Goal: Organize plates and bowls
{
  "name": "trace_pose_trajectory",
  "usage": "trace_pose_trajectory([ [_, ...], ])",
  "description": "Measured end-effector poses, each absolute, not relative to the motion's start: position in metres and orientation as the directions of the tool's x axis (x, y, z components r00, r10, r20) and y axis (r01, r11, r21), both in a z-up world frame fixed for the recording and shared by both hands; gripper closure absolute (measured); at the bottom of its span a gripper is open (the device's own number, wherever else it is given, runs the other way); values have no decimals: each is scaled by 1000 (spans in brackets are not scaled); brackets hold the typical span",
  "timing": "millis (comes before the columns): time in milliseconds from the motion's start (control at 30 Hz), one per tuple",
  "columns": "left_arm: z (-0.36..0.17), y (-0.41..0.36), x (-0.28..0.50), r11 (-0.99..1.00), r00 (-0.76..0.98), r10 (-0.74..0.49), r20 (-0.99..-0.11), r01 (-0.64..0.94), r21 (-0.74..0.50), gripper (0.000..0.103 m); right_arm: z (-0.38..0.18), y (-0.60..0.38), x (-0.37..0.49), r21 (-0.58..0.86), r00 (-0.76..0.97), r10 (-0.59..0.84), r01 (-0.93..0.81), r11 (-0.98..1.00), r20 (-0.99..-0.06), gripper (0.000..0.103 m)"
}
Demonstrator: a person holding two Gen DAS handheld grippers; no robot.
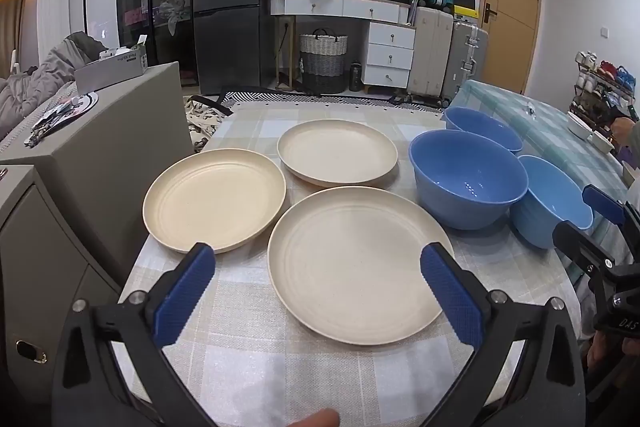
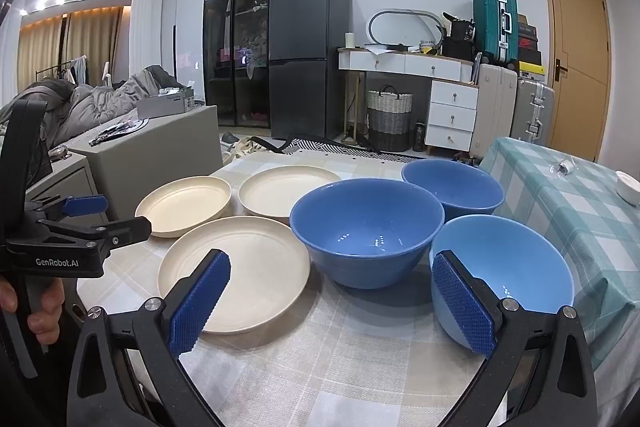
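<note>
**Start pose, nothing gripped**

Left gripper (image 1: 316, 291) fully spread, empty, nearest plate (image 1: 360, 263) just ahead, likely first pick. Right gripper (image 2: 332, 303) equally wide, empty; light-blue bowl (image 2: 516, 267) beside its right pad. Dishes all unstacked, probably awaiting nesting.

Left black two-finger gripper with blue ribbed pads (image 1: 316, 291): jaws spread wide, nothing between, angled downward. Right black two-finger gripper with blue ribbed pads (image 2: 330, 303): jaws likewise wide, empty, tilted down. Bare hand (image 2: 38, 311) gripping left handle.
</note>
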State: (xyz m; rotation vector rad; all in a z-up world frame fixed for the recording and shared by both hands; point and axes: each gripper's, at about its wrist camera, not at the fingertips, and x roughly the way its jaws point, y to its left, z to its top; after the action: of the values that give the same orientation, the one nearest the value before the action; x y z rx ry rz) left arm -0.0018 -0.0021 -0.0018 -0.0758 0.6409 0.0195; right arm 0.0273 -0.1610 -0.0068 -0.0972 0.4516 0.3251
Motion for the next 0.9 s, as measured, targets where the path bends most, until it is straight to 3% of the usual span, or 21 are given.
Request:
trace_pose_trajectory([
  [900, -2, 0, 0, 997, 799, 1, -601, -46, -60, 0, -7, -161, 28, -24, 851, 285, -328, 944, -442, 0],
])
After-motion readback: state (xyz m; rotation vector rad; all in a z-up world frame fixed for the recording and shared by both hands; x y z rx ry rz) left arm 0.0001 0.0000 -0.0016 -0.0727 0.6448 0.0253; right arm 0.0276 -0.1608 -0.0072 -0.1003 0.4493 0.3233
